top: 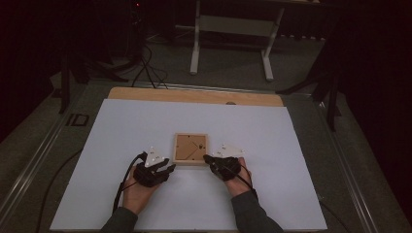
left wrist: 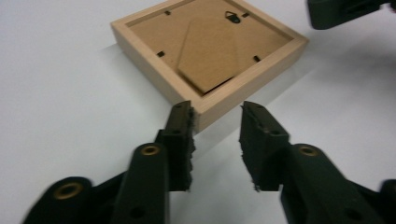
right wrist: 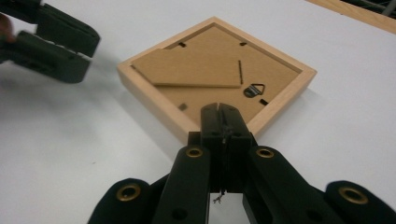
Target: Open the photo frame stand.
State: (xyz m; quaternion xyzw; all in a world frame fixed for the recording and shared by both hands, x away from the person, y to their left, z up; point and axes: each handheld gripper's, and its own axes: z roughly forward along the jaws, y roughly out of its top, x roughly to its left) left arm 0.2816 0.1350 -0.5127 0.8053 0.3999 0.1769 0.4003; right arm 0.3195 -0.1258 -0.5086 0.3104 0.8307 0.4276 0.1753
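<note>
A square wooden picture frame lies back side up on the white sheet, with its cardboard stand and a small metal hanger showing. My left gripper sits at the frame's near left corner. In the left gripper view its jaws stand apart, with nothing between the pads and the frame's corner just ahead. My right gripper is at the near right corner. Its jaws are pressed together and hold nothing, with their tips at the frame's edge. The left gripper also appears in the right gripper view at the top left.
The white sheet covers most of a wooden tabletop, which shows as a strip at the back. Black cables trail from the grippers toward the person. A white stand and more cables are on the floor beyond the table.
</note>
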